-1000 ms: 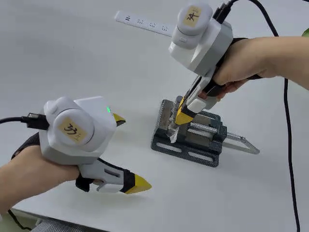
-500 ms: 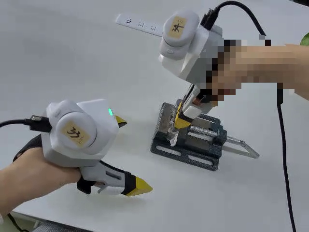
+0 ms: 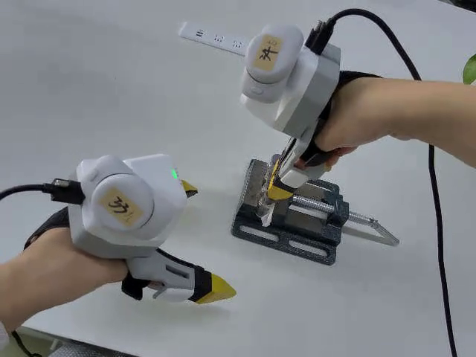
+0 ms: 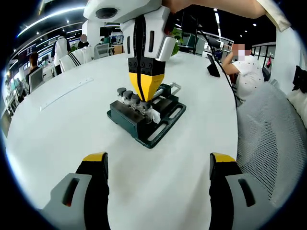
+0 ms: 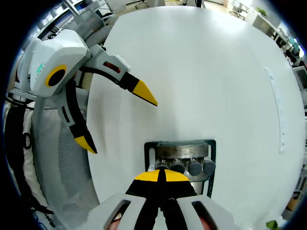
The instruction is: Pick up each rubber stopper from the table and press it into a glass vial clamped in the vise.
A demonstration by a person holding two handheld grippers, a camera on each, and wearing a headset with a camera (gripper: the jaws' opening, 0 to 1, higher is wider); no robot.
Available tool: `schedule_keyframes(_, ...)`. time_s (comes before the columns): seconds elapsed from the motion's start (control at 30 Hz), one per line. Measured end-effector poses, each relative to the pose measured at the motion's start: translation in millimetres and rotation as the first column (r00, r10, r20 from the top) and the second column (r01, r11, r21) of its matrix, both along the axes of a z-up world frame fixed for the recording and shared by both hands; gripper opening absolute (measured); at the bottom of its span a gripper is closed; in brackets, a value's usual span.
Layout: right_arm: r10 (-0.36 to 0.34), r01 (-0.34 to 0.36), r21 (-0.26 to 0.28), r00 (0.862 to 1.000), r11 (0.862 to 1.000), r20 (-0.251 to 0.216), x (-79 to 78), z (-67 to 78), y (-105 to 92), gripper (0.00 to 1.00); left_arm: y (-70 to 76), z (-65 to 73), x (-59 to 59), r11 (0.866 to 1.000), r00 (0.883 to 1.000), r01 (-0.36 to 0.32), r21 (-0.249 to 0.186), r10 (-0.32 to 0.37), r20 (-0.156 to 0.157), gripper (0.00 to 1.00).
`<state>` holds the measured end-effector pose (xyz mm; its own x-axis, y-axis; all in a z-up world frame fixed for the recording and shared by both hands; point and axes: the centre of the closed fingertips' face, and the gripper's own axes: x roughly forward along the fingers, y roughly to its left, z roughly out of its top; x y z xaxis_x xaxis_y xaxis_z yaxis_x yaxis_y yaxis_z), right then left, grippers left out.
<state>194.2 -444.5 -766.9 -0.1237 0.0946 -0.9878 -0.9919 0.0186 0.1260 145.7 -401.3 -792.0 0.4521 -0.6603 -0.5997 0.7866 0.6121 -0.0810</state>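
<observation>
A dark metal vise point(image 3: 286, 223) stands on the white table and clamps a row of small glass vials point(image 4: 135, 106) capped with grey rubber stoppers point(image 5: 194, 167). My right gripper point(image 3: 277, 192) comes down from above with its yellow tips shut, resting on the stopper of the end vial point(image 4: 145, 106); nothing shows between its jaws. In its own view the right gripper point(image 5: 160, 175) sits over the left end of the row. My left gripper point(image 3: 201, 238) hovers open and empty to the left of the vise, a hand's width away, and the left gripper point(image 4: 158, 158) faces the vise.
A white power strip point(image 3: 216, 36) lies at the far side of the table. The vise's screw handle point(image 3: 375, 227) sticks out to the right. A black cable point(image 3: 439, 223) trails down the right side. A mesh chair point(image 4: 268, 134) and people stand beyond the table.
The right gripper's shut tips have dropped a little lower onto the end vial and its body has leaned left. The left gripper has hardly moved.
</observation>
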Motion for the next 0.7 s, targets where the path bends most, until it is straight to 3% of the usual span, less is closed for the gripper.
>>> schedule_keyframes(0.23,-0.002,0.002,0.000,1.000,1.000,0.007,2.3,-1.5,0.0,0.00,-0.4,0.1,-1.6,1.000,1.000,0.002,0.000,-0.002,0.000,0.86)
schedule_keyframes(0.3,0.023,-0.024,0.018,0.999,1.000,0.025,2.2,-0.9,-0.8,0.00,-0.1,1.5,-1.4,1.000,1.000,0.002,0.001,-0.002,0.004,0.86)
schedule_keyframes(0.37,0.005,-0.006,0.034,1.000,0.999,0.023,4.1,-0.4,-1.6,0.00,1.1,2.6,-0.1,1.000,1.000,-0.006,-0.003,0.006,0.005,0.86)
schedule_keyframes(0.57,-0.044,0.050,0.121,0.997,0.991,-0.056,2.4,3.4,-1.0,0.00,1.9,3.5,1.0,1.000,1.000,-0.008,-0.001,0.008,0.007,0.86)
schedule_keyframes(0.7,-0.051,0.059,0.122,0.996,0.991,-0.067,2.9,2.7,-3.8,0.00,1.4,2.4,-0.1,1.000,1.000,-0.005,0.000,0.005,0.003,0.86)
